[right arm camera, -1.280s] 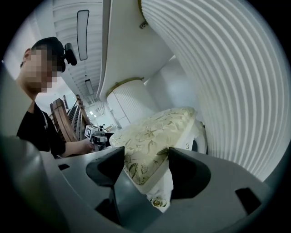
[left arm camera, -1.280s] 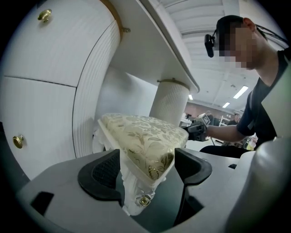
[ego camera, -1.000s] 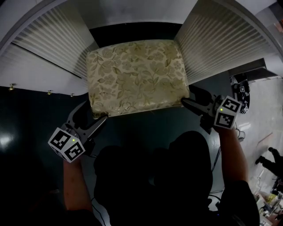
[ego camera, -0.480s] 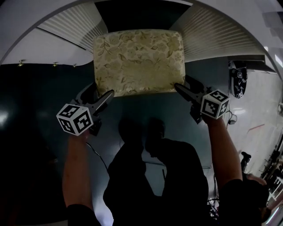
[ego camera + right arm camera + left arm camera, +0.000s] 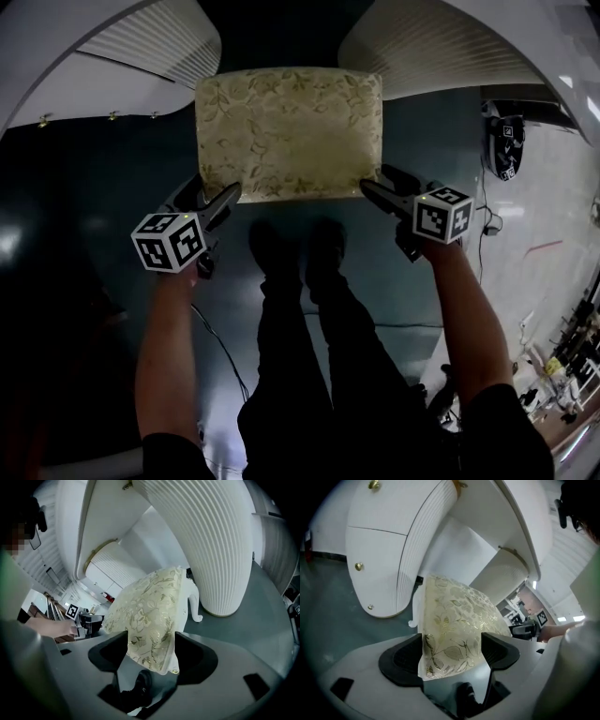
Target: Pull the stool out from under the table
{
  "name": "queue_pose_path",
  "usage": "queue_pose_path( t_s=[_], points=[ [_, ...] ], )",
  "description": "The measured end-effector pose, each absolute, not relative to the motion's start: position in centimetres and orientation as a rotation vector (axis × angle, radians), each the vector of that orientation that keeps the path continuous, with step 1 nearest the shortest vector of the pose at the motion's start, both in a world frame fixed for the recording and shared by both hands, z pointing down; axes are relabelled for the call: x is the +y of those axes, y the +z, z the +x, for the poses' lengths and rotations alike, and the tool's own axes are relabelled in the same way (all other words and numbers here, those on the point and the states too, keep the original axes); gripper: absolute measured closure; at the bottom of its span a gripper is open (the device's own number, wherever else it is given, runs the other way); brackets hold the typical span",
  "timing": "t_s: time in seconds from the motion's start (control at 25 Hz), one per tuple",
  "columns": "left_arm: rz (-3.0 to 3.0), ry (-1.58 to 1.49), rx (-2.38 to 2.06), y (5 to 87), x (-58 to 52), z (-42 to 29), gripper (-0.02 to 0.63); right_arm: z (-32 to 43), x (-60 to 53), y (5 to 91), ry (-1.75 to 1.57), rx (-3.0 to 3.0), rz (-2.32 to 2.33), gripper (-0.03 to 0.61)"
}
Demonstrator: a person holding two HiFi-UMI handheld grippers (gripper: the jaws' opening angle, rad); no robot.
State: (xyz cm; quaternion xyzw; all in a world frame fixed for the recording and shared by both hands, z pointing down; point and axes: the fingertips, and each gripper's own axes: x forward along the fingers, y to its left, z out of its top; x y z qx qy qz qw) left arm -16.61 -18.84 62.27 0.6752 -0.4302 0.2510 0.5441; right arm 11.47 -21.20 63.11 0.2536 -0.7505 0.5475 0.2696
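left gripper and right gripper each pinch a near corner of the stool, fingers spread wide on it.

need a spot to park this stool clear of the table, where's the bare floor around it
Bare dark floor lies left of the left gripper, along the table front. Crowded: shoes just nearside of the stool; black marker device and cables beyond the right gripper.
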Motion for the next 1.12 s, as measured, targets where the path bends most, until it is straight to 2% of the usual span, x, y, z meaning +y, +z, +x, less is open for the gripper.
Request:
queue_pose_path(
  t_s=[0.28, 0.44, 0.72, 1.12],
  points=[
    [1.550, 0.596, -1.055, 63.0, -19.2, -17.1, 0.224, 11.3, -20.9, 64.2, 1.692, -1.984, 0.698, 0.305],
    [1.558, 0.647, -0.994, 63.3, -19.2, -17.2, 0.189, 11.4, -20.9, 64.1, 1.700, -1.981, 0.683, 0.304],
    [1.526, 0.573, -0.943, 63.5, -19.5, -16.4, 0.187, 11.0, -20.9, 64.3, 1.688, -1.976, 0.673, 0.302],
    [1.459, 0.641, -0.941, 63.4, -19.5, -16.3, 0.187, 10.8, -21.0, 64.3, 1.692, -1.907, 0.592, 0.302]
  ],
)
